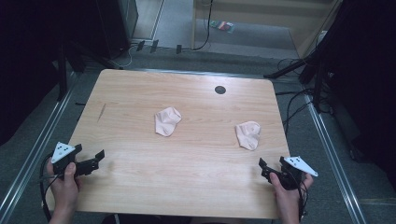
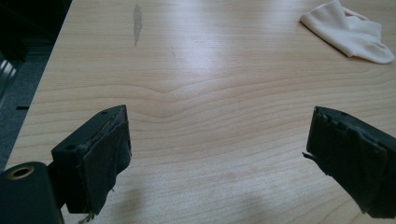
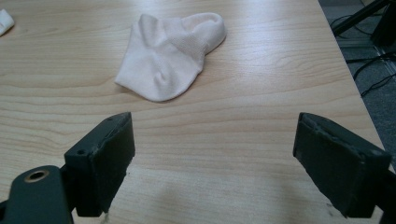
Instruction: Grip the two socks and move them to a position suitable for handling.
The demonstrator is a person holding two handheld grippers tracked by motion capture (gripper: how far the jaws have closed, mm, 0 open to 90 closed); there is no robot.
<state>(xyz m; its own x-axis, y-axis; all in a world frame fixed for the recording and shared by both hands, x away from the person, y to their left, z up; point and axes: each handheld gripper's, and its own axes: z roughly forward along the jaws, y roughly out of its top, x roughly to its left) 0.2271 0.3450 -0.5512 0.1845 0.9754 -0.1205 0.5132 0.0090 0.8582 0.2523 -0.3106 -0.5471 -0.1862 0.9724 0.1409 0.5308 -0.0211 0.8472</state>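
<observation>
Both jaws spread and empty, the left hand-held gripper [image 1: 95, 160] and right hand-held gripper [image 1: 267, 169] wait at the surface's [image 1: 187, 158] near edge; each should approach its pale sock — left sock [image 1: 166, 121], right sock [image 1: 248, 134] — low, pinching a raised fold.

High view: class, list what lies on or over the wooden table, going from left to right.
left gripper → dark streak on the wood → left sock → round black hole → right sock → right gripper
</observation>
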